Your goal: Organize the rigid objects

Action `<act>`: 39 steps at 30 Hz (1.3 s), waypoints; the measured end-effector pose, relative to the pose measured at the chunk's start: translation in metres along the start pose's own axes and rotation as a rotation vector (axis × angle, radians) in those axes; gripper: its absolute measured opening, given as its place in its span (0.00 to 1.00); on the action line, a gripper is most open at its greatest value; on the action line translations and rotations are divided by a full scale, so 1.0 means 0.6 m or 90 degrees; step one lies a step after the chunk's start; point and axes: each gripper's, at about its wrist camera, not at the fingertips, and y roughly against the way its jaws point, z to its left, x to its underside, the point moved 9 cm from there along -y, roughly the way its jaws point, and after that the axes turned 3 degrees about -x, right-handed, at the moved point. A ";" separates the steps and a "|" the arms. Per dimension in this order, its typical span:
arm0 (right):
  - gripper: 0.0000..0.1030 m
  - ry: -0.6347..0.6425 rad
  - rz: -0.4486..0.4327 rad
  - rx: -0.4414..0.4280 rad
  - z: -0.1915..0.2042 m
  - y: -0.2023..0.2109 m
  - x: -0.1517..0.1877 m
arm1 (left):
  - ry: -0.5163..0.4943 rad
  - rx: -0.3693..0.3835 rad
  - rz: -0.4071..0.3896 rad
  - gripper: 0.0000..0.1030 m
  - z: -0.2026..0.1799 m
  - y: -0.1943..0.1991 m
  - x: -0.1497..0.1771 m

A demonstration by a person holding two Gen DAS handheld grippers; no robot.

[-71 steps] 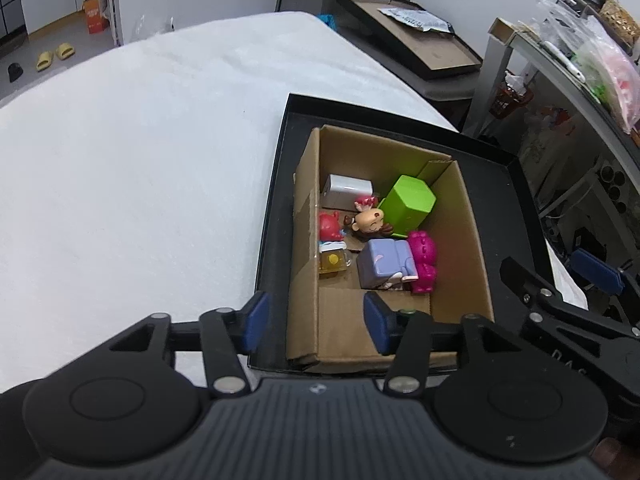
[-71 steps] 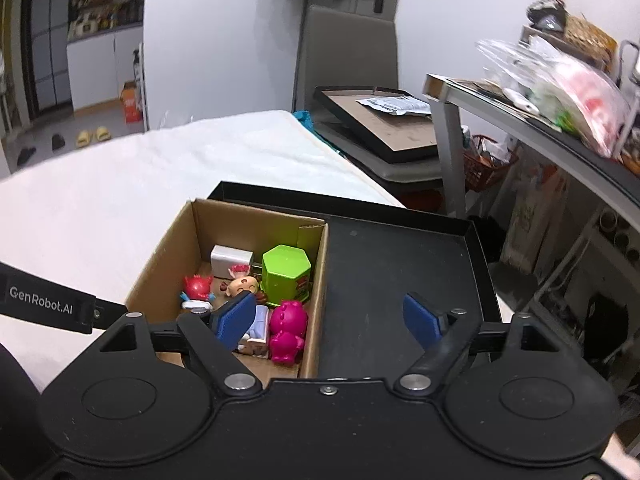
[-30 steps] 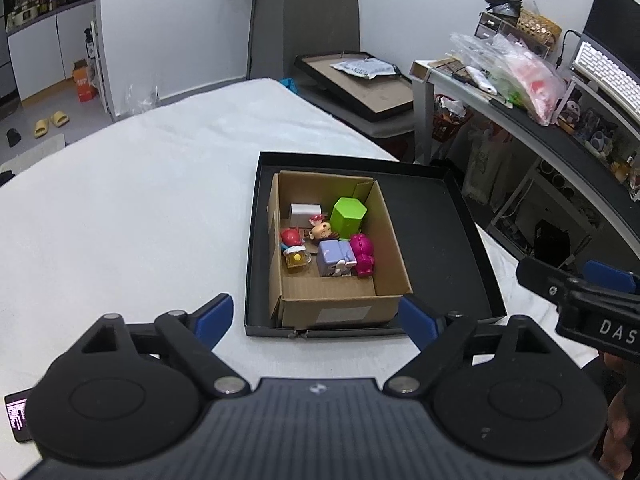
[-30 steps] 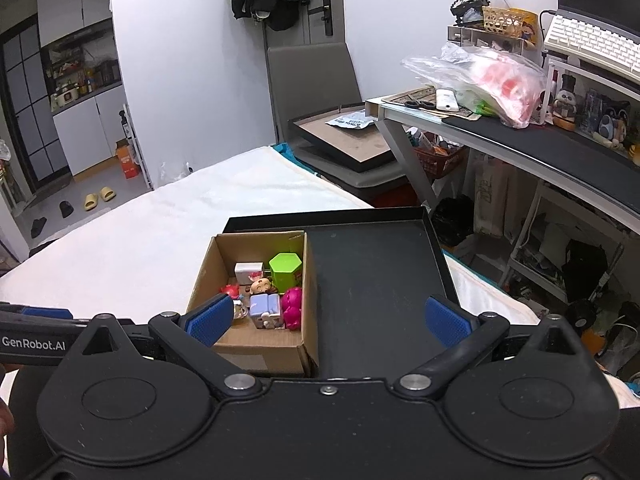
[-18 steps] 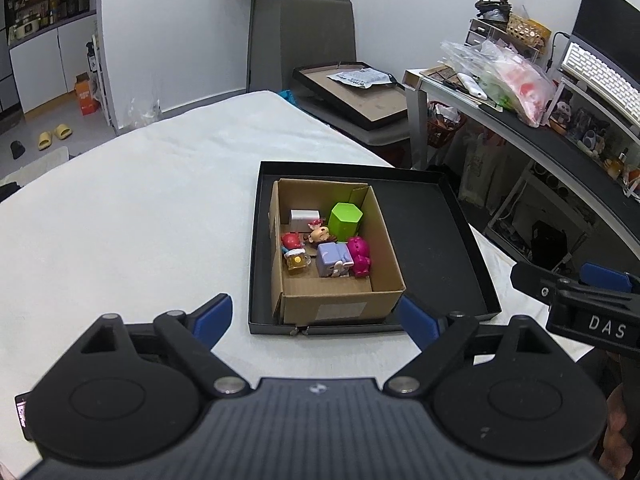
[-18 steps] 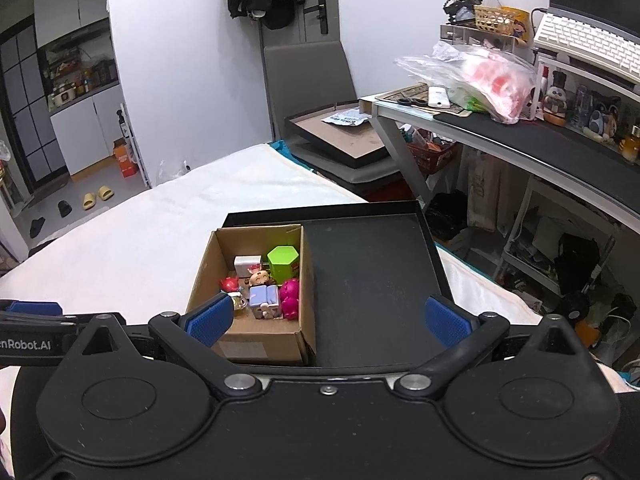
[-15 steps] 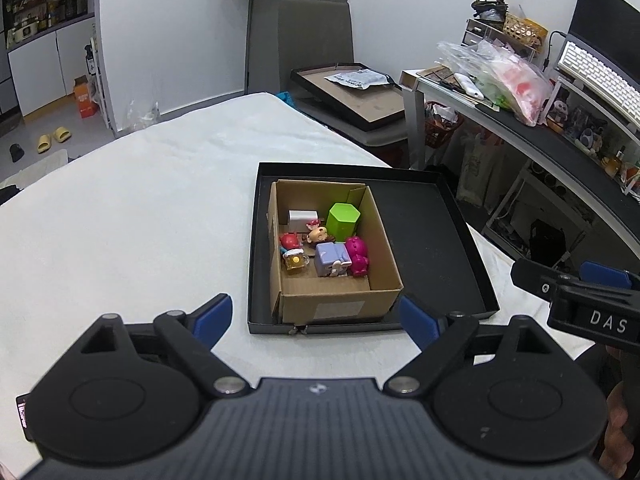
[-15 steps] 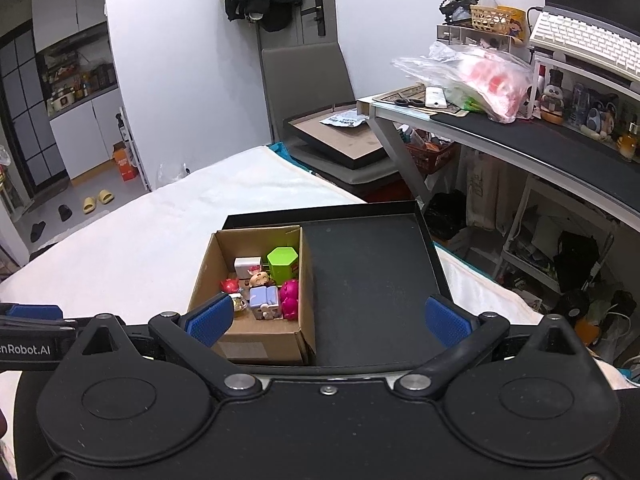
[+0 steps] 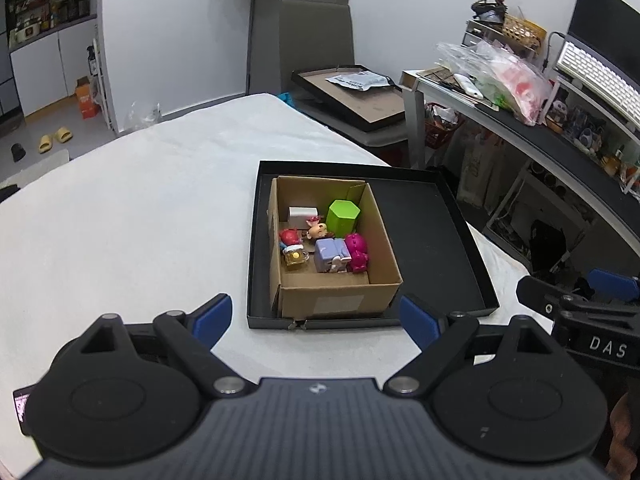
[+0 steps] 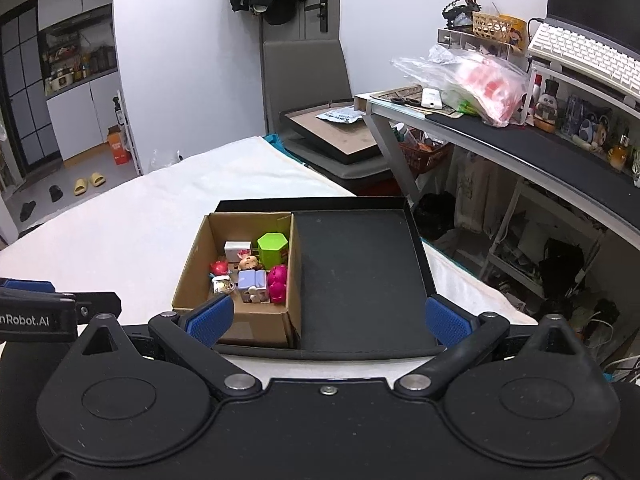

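Both tools, left tool (image 9: pixel 316 320) and right tool (image 10: pixel 326 318), are held wide apart and empty, well behind the cardboard box (image 9: pixel 338 300) where the toys (image 9: pixel 330 254) are kept

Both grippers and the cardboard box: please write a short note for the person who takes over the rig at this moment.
Left gripper: open, empty, held back from the tray.
Right gripper: open, empty, also held back.
Cardboard box stands in the left part of the black tray on the white table.
Done: the green hexagonal block, white block, pink figure, purple toy and the other small figures lie in the box.
Left: no loose toys are visible on the table; the tray's right part is bare.
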 end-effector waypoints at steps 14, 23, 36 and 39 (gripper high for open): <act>1.00 -0.012 0.010 -0.007 0.001 0.009 0.004 | -0.011 -0.009 0.004 0.87 0.002 0.008 0.012; 1.00 -0.010 0.009 -0.009 -0.001 0.012 0.005 | -0.010 -0.012 -0.003 0.87 0.001 0.015 0.009; 1.00 -0.007 0.002 -0.012 0.004 0.021 0.003 | -0.011 -0.014 -0.009 0.87 0.002 0.020 0.008; 1.00 -0.005 0.002 -0.014 0.005 0.023 0.003 | -0.009 -0.014 -0.011 0.87 0.005 0.021 0.009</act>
